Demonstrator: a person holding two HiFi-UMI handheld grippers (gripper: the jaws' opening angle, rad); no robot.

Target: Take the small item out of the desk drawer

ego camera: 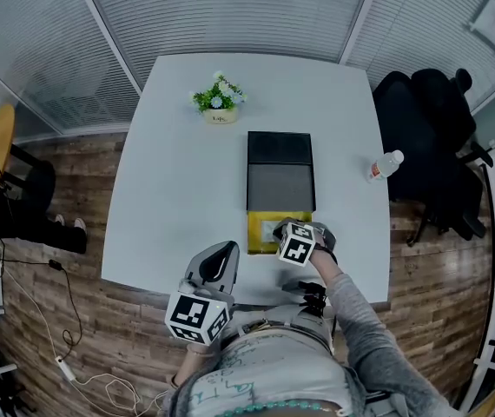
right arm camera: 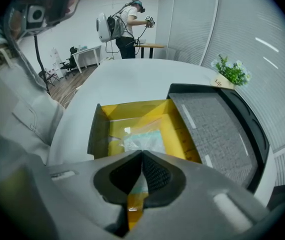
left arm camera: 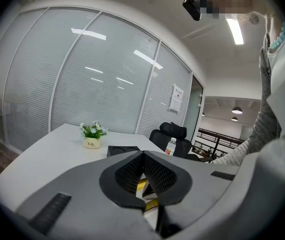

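Observation:
A black desk organizer (ego camera: 280,168) stands mid-table with its yellow drawer (ego camera: 260,228) pulled out toward me. In the right gripper view the drawer (right arm camera: 102,129) holds a small clear packet (right arm camera: 143,140) with pale green contents. My right gripper (right arm camera: 141,155) hangs low over the drawer with its jaws shut. Its tips lie at the packet's near edge, and whether they pinch the plastic cannot be told. My left gripper (ego camera: 224,252) is shut and empty at the table's front edge, left of the drawer. In its own view the left gripper (left arm camera: 143,154) points across the table.
A small potted plant (ego camera: 218,98) sits at the far side of the white table (ego camera: 169,189). A water bottle (ego camera: 386,165) lies near the right edge, beside a black office chair (ego camera: 430,137). Another person stands far back in the right gripper view.

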